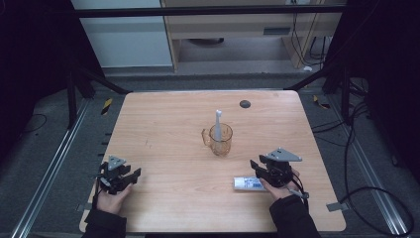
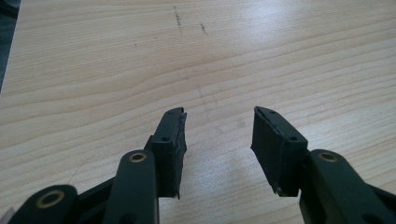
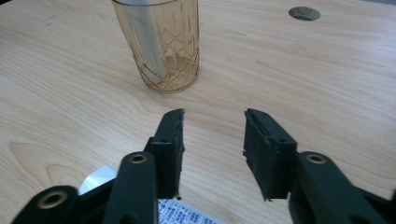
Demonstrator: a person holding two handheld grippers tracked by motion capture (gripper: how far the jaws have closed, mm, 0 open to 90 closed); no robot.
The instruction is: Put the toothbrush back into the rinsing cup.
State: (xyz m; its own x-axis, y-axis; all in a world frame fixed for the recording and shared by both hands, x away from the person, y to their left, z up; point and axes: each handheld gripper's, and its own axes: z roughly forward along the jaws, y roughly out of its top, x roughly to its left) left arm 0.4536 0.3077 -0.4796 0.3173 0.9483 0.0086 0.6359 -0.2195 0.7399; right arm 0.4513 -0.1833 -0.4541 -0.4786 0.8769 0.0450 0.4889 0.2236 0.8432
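The right gripper (image 3: 212, 119) is held with jaws apart above a flat white tube (image 1: 249, 184). A cut-patterned amber cup (image 3: 161, 42) is seen ahead. The left gripper (image 2: 217, 121) is likewise spread over grained wood.

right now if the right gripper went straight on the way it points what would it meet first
Probably the amber cup, though it stands slightly left of the line between the open fingers of the right gripper. Bare table lies between them, and depth is hard to judge.
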